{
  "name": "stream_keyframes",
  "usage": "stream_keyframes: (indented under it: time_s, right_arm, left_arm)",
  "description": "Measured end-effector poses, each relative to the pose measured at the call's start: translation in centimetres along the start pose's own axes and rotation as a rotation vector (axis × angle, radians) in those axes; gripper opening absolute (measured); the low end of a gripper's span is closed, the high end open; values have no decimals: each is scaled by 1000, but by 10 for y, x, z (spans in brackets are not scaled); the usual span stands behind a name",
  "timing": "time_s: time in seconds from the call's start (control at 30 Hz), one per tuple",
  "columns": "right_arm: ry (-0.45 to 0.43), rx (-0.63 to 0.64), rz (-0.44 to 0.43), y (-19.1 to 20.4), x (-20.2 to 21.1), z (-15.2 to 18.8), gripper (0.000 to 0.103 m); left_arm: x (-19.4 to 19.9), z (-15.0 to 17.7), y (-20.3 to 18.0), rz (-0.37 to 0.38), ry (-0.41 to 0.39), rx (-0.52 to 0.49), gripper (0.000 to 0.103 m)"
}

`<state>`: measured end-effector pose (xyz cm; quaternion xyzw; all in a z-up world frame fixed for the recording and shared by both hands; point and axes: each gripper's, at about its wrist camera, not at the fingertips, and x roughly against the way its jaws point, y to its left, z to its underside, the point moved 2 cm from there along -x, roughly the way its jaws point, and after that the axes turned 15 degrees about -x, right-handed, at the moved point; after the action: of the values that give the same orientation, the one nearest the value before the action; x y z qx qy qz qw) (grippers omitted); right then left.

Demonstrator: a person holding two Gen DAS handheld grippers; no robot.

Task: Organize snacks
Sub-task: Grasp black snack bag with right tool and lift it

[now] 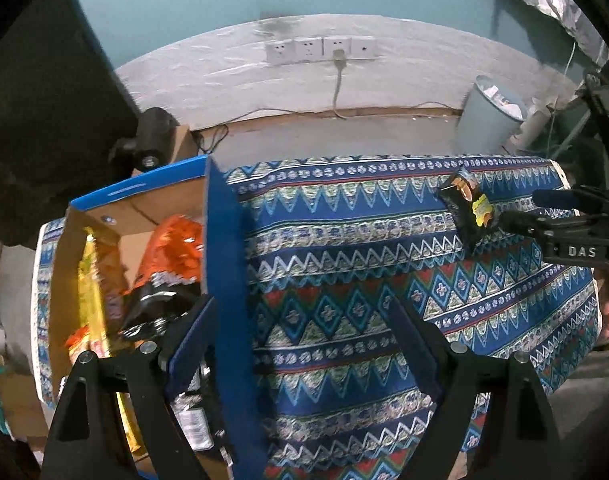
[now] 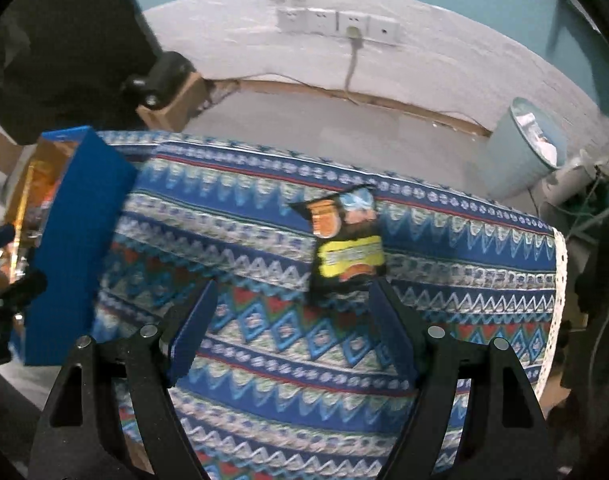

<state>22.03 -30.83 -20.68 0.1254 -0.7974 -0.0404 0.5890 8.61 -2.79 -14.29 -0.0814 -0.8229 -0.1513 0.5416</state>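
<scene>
Close in, the left gripper stands wide apart and empty, straddling the blue flap of the cardboard box, which holds an orange bag and a yellow packet. Likewise the right gripper gapes with nothing between its fingers, just short of the small black snack bag lying on the patterned tablecloth. Bare cloth lies between box and bag. Beyond the table's far edge: floor, a pale bin, wall sockets.
</scene>
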Motion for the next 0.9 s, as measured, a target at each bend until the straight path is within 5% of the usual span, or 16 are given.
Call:
stream_keyframes:
  time_s: [0.37,0.9]
  right_arm:
    - [115,-20,3,-19,-60,-17,78]
    - [146,-22,33,-39,-115,-33,78]
  left_arm:
    - [-56,-19,-3,46,71,30,87]
    - [-104,-37,-3,84,133,39,87]
